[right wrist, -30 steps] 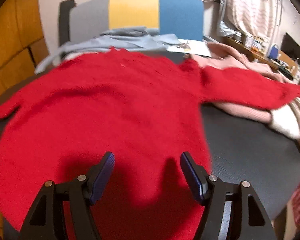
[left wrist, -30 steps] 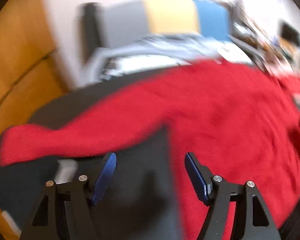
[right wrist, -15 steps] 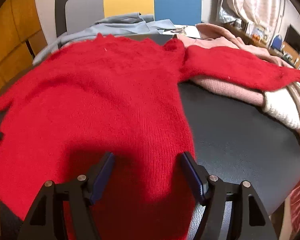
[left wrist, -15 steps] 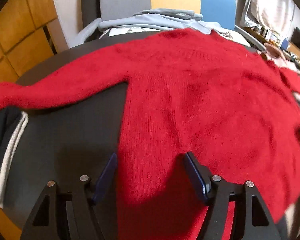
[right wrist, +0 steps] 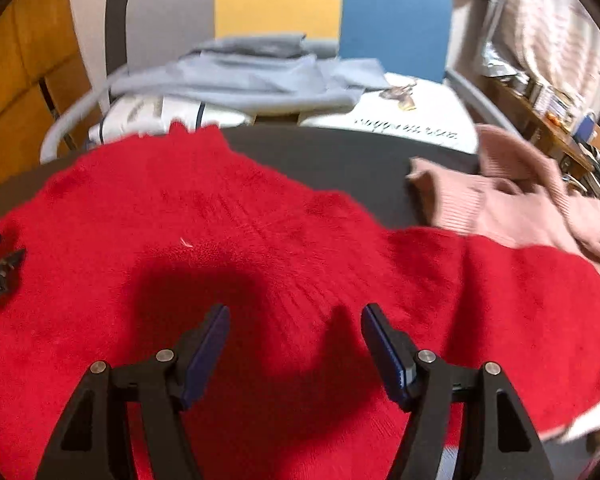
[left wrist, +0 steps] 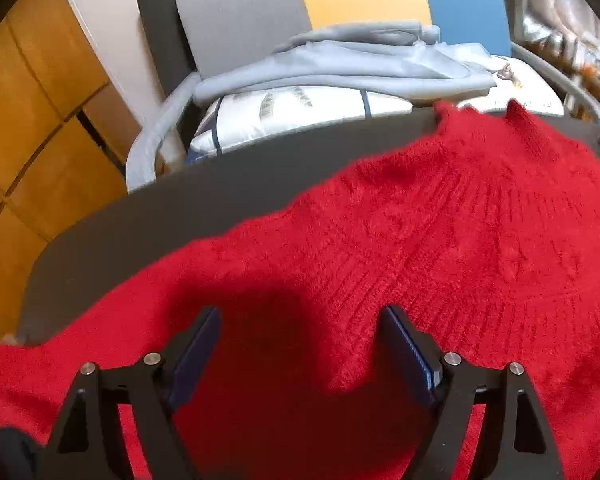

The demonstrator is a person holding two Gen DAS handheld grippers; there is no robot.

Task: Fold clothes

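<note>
Red knitted sweater (left wrist: 440, 248) lies flat on the dark table (left wrist: 228, 184), sleeves running left to right. Left gripper (left wrist: 300, 344) hovers wide open and empty over the left shoulder; right gripper (right wrist: 296, 340), equally open and empty, over the right shoulder.

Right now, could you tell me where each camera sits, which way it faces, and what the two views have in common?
Left wrist: sits on the left gripper, looking forward along its open fingers over the red sweater towards the chair.
Right wrist: sits on the right gripper, fingers also open, facing the sweater's right shoulder and sleeve and a pink garment; the left gripper's tip shows at the left edge.
Shared: the red sweater, the dark table, the grey clothing on the chair.
</note>
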